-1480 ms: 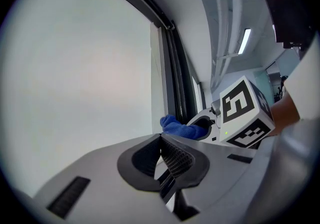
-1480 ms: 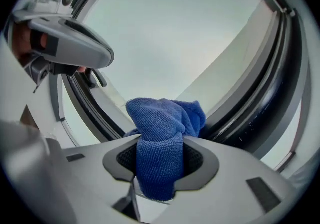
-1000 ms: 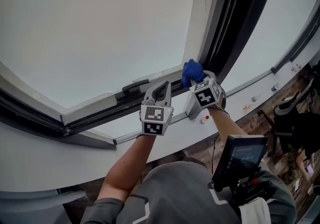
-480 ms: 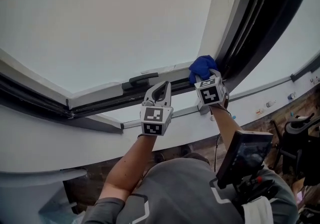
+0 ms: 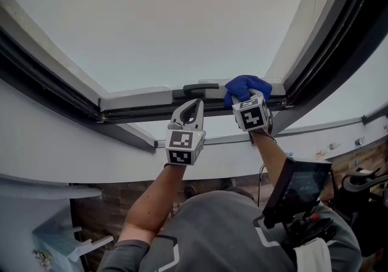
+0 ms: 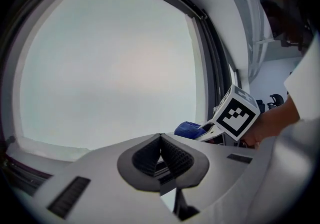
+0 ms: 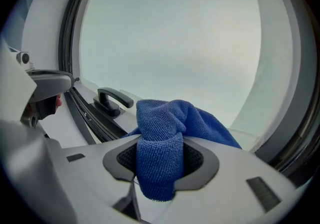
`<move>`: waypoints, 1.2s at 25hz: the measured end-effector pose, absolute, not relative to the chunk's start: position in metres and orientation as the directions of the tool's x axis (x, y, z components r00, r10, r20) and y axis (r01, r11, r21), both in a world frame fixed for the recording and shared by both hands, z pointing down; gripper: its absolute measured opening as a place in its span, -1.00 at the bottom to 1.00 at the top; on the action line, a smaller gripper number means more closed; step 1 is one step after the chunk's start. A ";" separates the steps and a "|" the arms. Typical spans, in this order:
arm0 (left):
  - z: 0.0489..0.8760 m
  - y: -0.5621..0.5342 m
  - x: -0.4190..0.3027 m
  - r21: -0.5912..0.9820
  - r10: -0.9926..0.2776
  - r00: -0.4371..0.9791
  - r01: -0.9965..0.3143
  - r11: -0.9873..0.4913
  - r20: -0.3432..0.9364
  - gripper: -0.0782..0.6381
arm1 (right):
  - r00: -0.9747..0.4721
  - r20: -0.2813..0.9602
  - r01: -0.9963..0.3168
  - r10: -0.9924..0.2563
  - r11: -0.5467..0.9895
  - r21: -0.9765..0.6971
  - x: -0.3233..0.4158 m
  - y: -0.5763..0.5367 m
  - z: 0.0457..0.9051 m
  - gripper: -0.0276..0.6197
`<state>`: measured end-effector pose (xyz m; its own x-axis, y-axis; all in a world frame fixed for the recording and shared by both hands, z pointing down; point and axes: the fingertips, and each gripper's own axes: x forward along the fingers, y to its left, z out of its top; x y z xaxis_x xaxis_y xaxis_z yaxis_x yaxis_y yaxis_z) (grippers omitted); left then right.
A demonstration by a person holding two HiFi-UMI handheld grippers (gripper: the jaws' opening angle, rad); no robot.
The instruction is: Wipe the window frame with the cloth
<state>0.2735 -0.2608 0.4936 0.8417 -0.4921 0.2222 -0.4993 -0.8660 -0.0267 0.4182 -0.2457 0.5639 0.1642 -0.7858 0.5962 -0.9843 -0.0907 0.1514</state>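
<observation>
A blue cloth (image 5: 244,86) (image 7: 167,138) is bunched in my right gripper (image 5: 247,96), whose jaws are shut on it. The cloth rests against the white bottom rail of the window frame (image 5: 142,96), just right of the black window handle (image 5: 200,88) (image 7: 112,99). My left gripper (image 5: 190,109) (image 6: 160,148) is held up beside it, a little to the left and lower, jaws shut with nothing between them. In the left gripper view the blue cloth (image 6: 189,129) and the right gripper's marker cube (image 6: 236,113) show at the right.
Pale window glass (image 5: 176,22) fills the upper part of the head view. A dark outer frame (image 5: 330,46) runs up the right side. A white sill (image 5: 79,162) lies below. A device with a screen (image 5: 297,189) hangs at my chest.
The right gripper with the cloth has moved left along the bottom rail, away from the corner and closer to the handle. The head view has tilted upward. The left gripper has kept its place.
</observation>
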 end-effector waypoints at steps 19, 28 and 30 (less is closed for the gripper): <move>0.487 -0.299 0.177 -0.021 -0.552 0.811 -0.559 -0.829 0.192 -0.76 | 0.164 0.611 -0.964 -0.774 -0.258 -0.068 0.349 -0.281 0.569 -0.38; 0.469 -0.314 0.133 -0.019 -0.575 0.802 -0.580 -0.814 0.162 -0.76 | 0.201 0.559 -0.933 -0.804 -0.331 -0.141 0.341 -0.255 0.544 -0.38; 0.465 -0.317 0.122 -0.032 -0.579 0.802 -0.581 -0.813 0.148 -0.76 | 0.190 0.526 -0.935 -0.829 -0.316 -0.160 0.325 -0.247 0.531 -0.38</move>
